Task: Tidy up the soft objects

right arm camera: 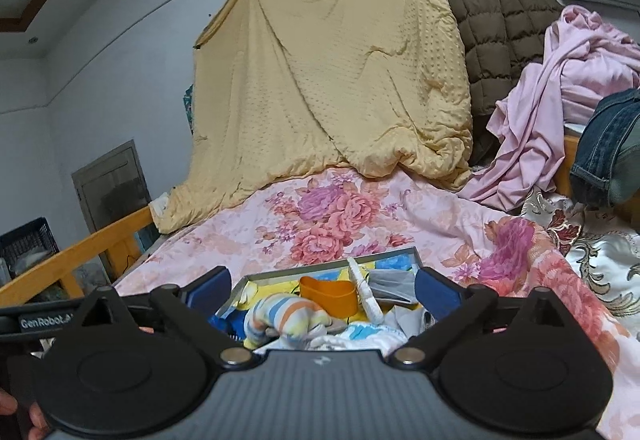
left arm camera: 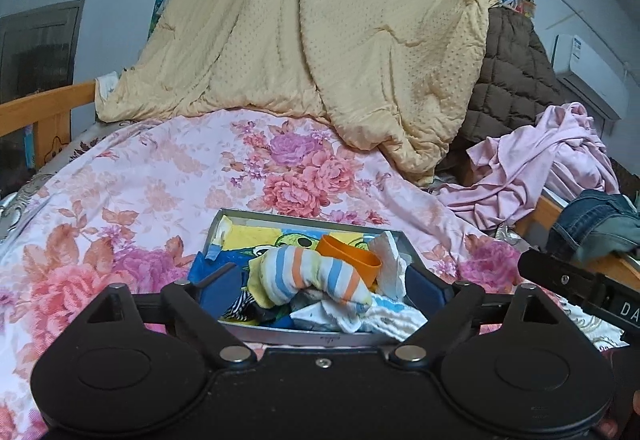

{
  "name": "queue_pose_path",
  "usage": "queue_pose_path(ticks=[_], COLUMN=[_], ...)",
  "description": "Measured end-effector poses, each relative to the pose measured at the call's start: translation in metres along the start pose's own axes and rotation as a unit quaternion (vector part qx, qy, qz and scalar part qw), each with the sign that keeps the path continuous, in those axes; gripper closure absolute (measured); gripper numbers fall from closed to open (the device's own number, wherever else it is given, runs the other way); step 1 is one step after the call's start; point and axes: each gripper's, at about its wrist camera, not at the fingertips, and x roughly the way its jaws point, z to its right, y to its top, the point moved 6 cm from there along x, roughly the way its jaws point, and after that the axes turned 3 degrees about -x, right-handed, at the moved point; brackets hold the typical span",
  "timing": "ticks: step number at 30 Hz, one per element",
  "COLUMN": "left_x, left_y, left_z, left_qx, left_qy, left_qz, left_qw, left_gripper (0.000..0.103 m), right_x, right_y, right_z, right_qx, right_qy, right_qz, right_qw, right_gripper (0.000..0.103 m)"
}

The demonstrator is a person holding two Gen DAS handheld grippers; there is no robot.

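A grey metal tray (left arm camera: 280, 213) with a cartoon-printed bottom lies on the floral bedspread. It holds a rolled striped sock (left arm camera: 316, 274), an orange cup (left arm camera: 350, 254), white cloths (left arm camera: 390, 260) and dark scraps. My left gripper (left arm camera: 322, 288) is open, its blue pads (left arm camera: 218, 286) either side of the tray's near end, above the sock. In the right wrist view the same tray (right arm camera: 328, 260), sock (right arm camera: 284, 318) and orange cup (right arm camera: 330, 294) show. My right gripper (right arm camera: 324, 292) is open over the tray, holding nothing.
A floral bedspread (left arm camera: 140, 191) covers the bed. A yellow quilt (left arm camera: 312, 31) hangs behind, with a brown padded coat (left arm camera: 512, 75), pink cloth heap (left arm camera: 548, 155) and jeans (left arm camera: 596, 224) at right. A wooden bed rail (left arm camera: 44, 107) runs along the left.
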Motion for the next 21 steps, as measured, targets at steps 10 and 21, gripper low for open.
queue_pose_path(ticks=[10,21], left_x=[-0.045,-0.069], left_y=[-0.013,-0.033], left_z=[-0.008,-0.016], left_qx=[0.019,0.010], left_qy=[0.003,0.002], left_qz=[0.031,0.035], left_qw=[0.9993,0.9993], left_gripper=[0.001,0.001], right_x=[-0.029,-0.053], right_y=[-0.011,-0.029], right_z=[-0.010,-0.019], right_qx=[-0.010,-0.019], right_qy=[-0.004,-0.018], right_qz=[0.002,0.001], right_qw=[1.000,1.000], right_gripper=[0.000,0.000])
